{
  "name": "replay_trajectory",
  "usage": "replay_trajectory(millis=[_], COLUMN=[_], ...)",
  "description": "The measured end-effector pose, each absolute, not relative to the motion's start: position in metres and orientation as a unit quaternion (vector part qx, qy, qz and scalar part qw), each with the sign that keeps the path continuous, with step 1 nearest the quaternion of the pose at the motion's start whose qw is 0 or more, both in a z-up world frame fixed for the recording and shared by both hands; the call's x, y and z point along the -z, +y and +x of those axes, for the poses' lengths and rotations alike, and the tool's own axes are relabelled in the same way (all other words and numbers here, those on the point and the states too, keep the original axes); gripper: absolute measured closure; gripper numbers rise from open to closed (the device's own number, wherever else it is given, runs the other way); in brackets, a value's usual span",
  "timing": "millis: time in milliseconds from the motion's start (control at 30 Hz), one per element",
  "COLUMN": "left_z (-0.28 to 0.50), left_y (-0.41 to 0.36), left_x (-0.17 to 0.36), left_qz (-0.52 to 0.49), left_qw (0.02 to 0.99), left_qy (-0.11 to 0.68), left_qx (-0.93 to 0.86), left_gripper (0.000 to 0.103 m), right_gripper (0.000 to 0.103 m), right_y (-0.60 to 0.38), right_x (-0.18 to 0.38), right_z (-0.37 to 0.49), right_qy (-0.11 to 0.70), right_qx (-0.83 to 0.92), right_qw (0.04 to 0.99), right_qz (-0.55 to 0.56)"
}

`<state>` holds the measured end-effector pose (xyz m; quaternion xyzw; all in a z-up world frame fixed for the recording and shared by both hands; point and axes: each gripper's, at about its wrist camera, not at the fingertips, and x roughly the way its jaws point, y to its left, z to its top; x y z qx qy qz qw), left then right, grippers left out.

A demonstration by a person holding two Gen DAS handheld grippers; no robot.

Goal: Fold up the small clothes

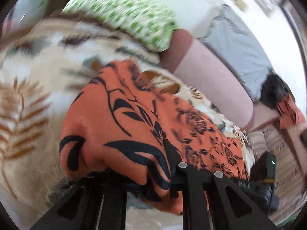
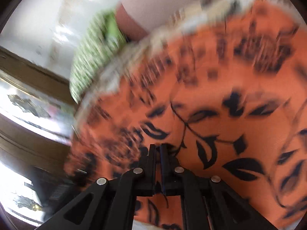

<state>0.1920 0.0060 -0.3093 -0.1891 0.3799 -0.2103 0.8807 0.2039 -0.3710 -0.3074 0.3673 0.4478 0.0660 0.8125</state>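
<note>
An orange garment (image 1: 115, 118) with a black leaf print lies bunched on a beige blanket (image 1: 28, 105). In the left wrist view its near edge drapes over my left gripper (image 1: 153, 153). The jaws are closed on that fold, with one finger (image 1: 168, 149) showing and the other hidden under cloth. The right wrist view is blurred, and the same garment (image 2: 230, 95) fills most of it. My right gripper (image 2: 157, 146) has its fingers almost together, pinching the cloth edge between them.
A green-and-white patterned cloth (image 1: 124, 13) lies at the blanket's far edge, also seen as the green cloth (image 2: 92, 57). A pink mattress side (image 1: 211, 76) runs to the right, with a grey cloth (image 1: 239, 48) beyond. A black device (image 1: 266, 164) sits at lower right.
</note>
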Motion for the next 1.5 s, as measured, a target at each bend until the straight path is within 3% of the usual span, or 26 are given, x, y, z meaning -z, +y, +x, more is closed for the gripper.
replay_trajectory(millis=[167, 533, 700, 867, 900, 933, 967, 1033, 1300, 1500], left_z=[0.172, 0.141, 0.125, 0.115, 0.108, 0.103, 0.1, 0.099, 0.103, 0.139], left_y=[-0.026, -0.155, -0.249, -0.327, -0.33, -0.329, -0.326, -0.312, -0.209, -0.172], left_x=[0.273, 0.222, 0.245, 0.318, 0.324, 0.321, 0.318, 0.303, 0.254, 0.291], left_qz=[-0.117, 0.015, 0.077, 0.153, 0.172, 0.179, 0.178, 0.15, 0.074, 0.072], left_qw=[0.905, 0.901, 0.88, 0.841, 0.842, 0.843, 0.838, 0.812, 0.843, 0.867], left_qy=[0.337, 0.313, 0.329, 0.388, 0.375, 0.36, 0.356, 0.369, 0.325, 0.383], left_qx=[0.233, 0.3, 0.334, 0.345, 0.346, 0.358, 0.372, 0.426, 0.422, 0.311], left_gripper=[0.088, 0.088, 0.088, 0.088, 0.086, 0.076, 0.057, 0.035, 0.026, 0.026], right_gripper=[0.098, 0.096, 0.096, 0.096, 0.096, 0.096, 0.096, 0.096, 0.096, 0.096], right_y=[-0.401, -0.501, -0.574, -0.621, -0.624, -0.627, -0.629, -0.629, -0.607, -0.559], right_x=[0.316, 0.277, 0.276, 0.284, 0.284, 0.284, 0.283, 0.28, 0.256, 0.205], right_z=[0.196, 0.142, 0.095, 0.068, 0.067, 0.065, 0.065, 0.068, 0.074, 0.073], right_qy=[0.447, 0.34, 0.282, 0.258, 0.256, 0.255, 0.253, 0.258, 0.27, 0.221], right_qx=[-0.081, -0.053, -0.008, 0.035, 0.04, 0.045, 0.047, 0.043, 0.018, -0.051], right_qw=[0.753, 0.785, 0.777, 0.765, 0.765, 0.766, 0.766, 0.766, 0.793, 0.866], right_qz=[0.476, 0.516, 0.563, 0.589, 0.589, 0.589, 0.589, 0.587, 0.546, 0.446])
